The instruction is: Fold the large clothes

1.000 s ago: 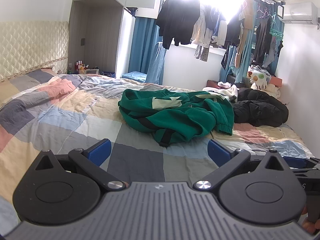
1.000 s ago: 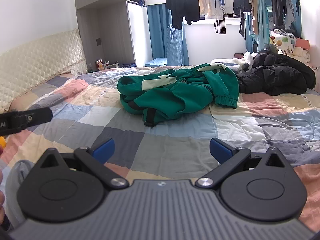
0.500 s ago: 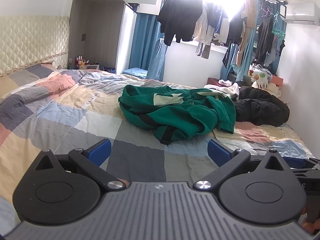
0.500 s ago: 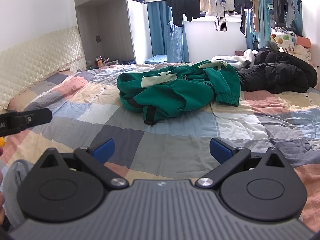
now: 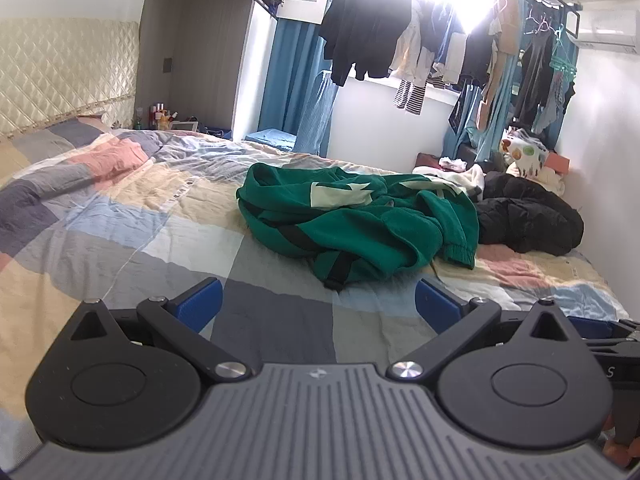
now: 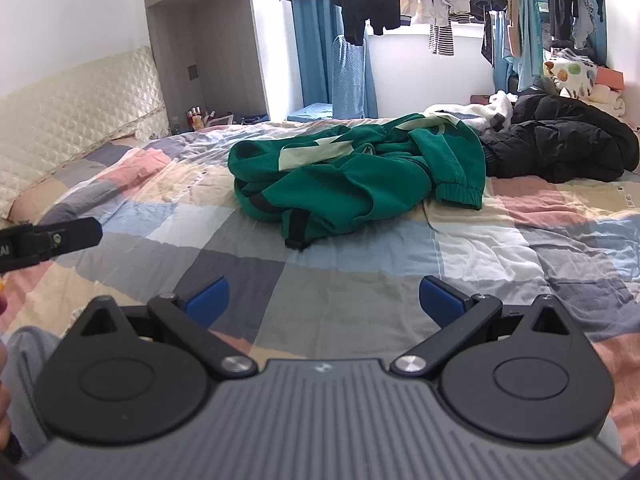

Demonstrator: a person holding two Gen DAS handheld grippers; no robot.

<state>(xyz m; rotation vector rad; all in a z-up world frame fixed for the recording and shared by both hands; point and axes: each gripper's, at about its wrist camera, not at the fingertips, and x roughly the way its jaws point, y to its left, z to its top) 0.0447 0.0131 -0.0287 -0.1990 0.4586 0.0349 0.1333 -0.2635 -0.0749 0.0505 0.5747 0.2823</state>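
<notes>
— Listing nearest first: what leads?
— Left gripper (image 5: 318, 304) and right gripper (image 6: 324, 300), jaws spread wide, both empty, over the patchwork quilt (image 6: 360, 276).
— Next item?
— Green sweatshirt (image 5: 356, 220), crumpled mid-bed, well apart from both grippers, one cuffed sleeve trailing right.
— Beyond it?
— Black jacket (image 6: 560, 148), heaped just beside the sweatshirt. Farthest: hanging laundry (image 5: 400, 36) at the window.
</notes>
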